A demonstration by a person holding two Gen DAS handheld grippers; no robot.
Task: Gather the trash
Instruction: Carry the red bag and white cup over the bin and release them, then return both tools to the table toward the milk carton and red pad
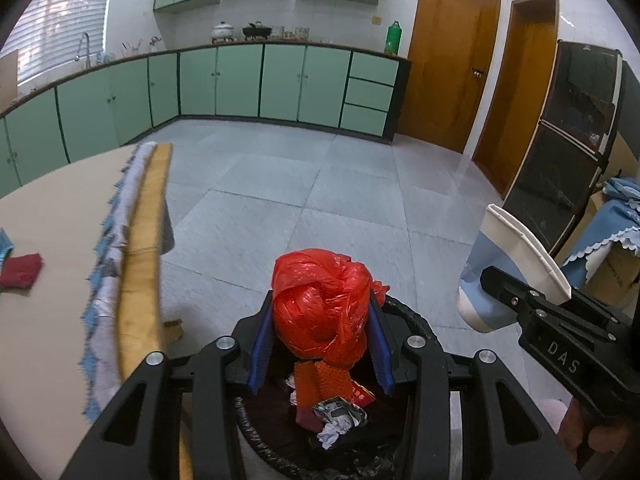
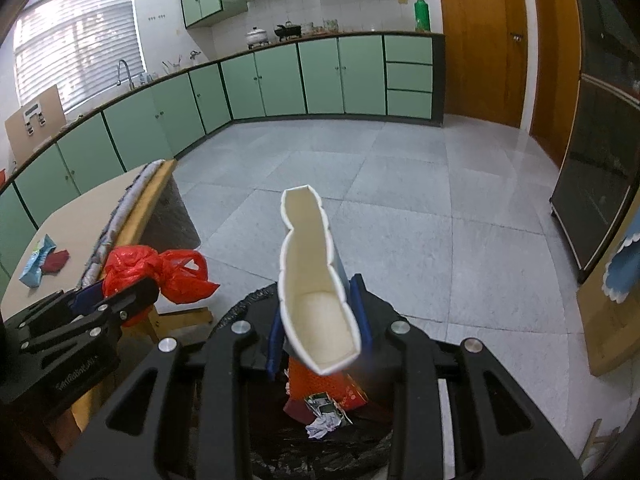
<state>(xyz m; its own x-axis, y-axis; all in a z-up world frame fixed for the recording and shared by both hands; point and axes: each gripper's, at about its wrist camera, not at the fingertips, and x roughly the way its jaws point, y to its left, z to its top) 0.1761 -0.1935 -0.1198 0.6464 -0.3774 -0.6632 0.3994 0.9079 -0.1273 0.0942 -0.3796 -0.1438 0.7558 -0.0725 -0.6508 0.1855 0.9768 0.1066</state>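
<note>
My left gripper [image 1: 320, 344] is shut on a crumpled red plastic bag [image 1: 322, 304] and holds it over a black-lined trash bin [image 1: 420, 328]. The bag also shows in the right wrist view [image 2: 156, 270]. My right gripper [image 2: 320, 328] is shut on a squashed white and blue paper cup [image 2: 312, 280], held over the same bin [image 2: 360, 452]. The cup appears at the right of the left wrist view [image 1: 504, 264]. Inside the bin lie red packets [image 2: 320, 384] and crumpled paper [image 2: 324, 424].
A table [image 1: 48, 240] with a cloth edge stands to the left, carrying a dark red cloth [image 1: 20, 270] and a blue wrapper [image 2: 38, 264]. Green cabinets [image 1: 240, 80] line the far wall. A dark cabinet [image 1: 568, 140] and a blue-covered box [image 1: 608, 236] stand right.
</note>
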